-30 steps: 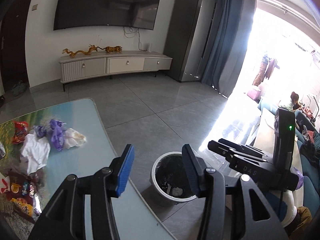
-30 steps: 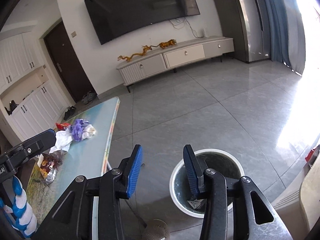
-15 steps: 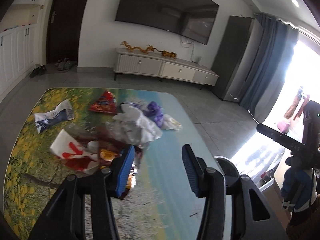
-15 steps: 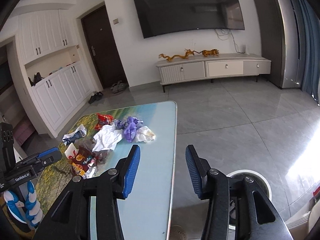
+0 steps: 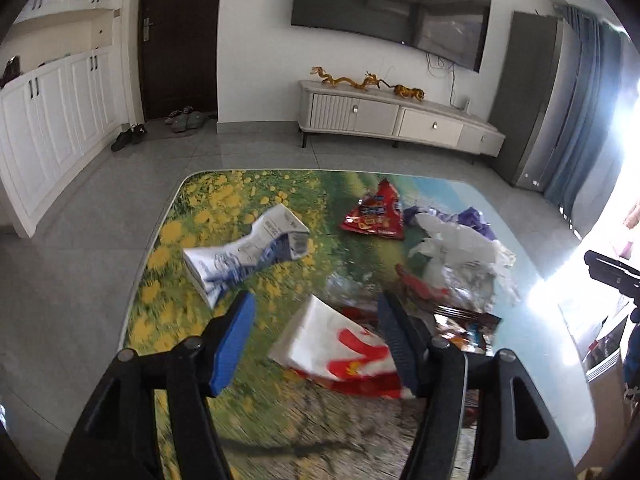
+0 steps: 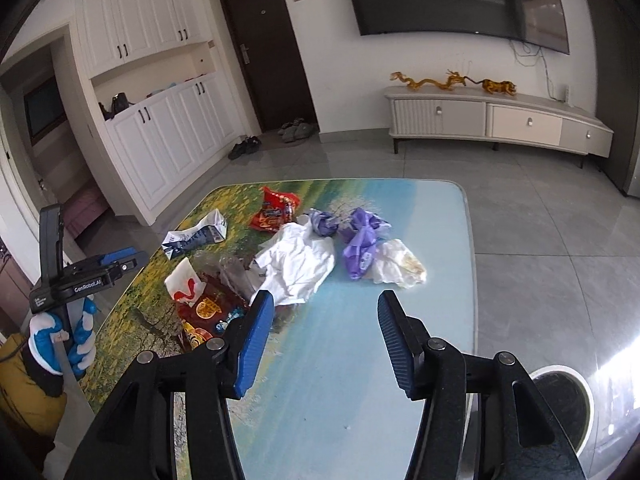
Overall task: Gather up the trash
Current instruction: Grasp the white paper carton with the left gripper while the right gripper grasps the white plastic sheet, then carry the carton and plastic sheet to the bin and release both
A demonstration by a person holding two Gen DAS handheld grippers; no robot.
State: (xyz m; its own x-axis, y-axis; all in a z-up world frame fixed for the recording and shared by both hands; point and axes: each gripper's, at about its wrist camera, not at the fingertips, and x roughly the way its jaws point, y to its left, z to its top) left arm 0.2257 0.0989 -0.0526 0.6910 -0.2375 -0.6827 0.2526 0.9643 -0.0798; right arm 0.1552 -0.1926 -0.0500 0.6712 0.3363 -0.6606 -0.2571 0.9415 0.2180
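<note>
Trash lies scattered on the printed glass table (image 5: 208, 216). My left gripper (image 5: 316, 340) is open and empty, hovering just above a white and red wrapper (image 5: 332, 344). A crushed white and blue carton (image 5: 248, 252), a red snack bag (image 5: 374, 214) and a white plastic bag (image 5: 460, 248) lie beyond it. My right gripper (image 6: 326, 336) is open and empty above the table's blue part (image 6: 340, 380). Ahead of it lie the white bag (image 6: 298, 262), purple wrappers (image 6: 360, 240) and a crumpled tissue (image 6: 398, 266). The trash bin (image 6: 560, 404) stands on the floor at lower right.
A TV cabinet (image 5: 400, 120) stands against the far wall under a wall TV (image 5: 392, 12). White cupboards (image 6: 160, 136) line the left wall, with shoes (image 6: 244, 146) near the dark door (image 6: 268, 48). Grey tiled floor surrounds the table.
Both grippers have swung left, away from the bin and over the table. The left one has dropped closer to the wrappers. Both stay open and empty.
</note>
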